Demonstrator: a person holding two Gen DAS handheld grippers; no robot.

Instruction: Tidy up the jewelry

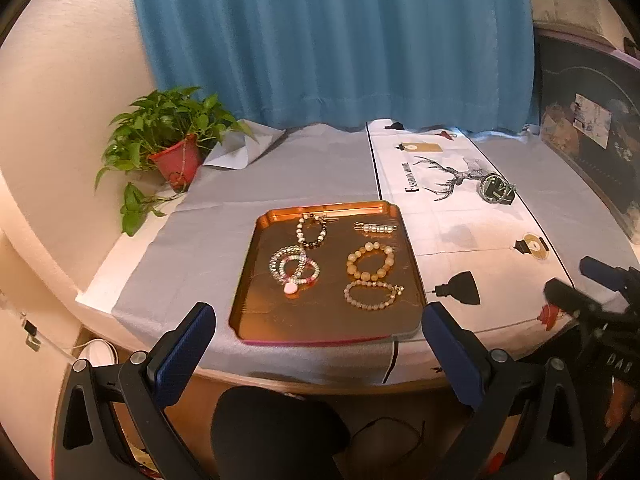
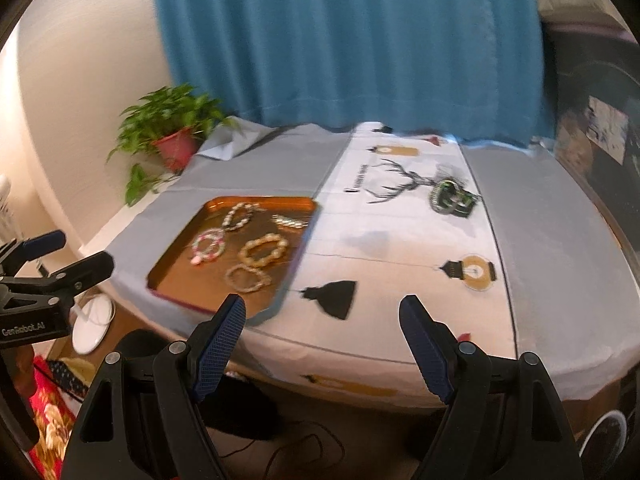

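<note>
A home room: a teal curtain (image 1: 332,40) hangs behind a cloth-covered table (image 1: 312,168), potted plant (image 1: 168,136) at the table's far-left corner.

Copper-orange tray (image 1: 256,280), teal-blue curtain (image 1: 328,40), grey tablecloth (image 1: 200,240), white runner (image 1: 460,232) with a black deer print, red pot (image 1: 176,162) under the green plant (image 1: 168,116).

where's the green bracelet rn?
The green bracelet is off the tray, lying on the white deer-print runner to the tray's right and farther back, beside the deer drawing; same spot in the right wrist view.
</note>
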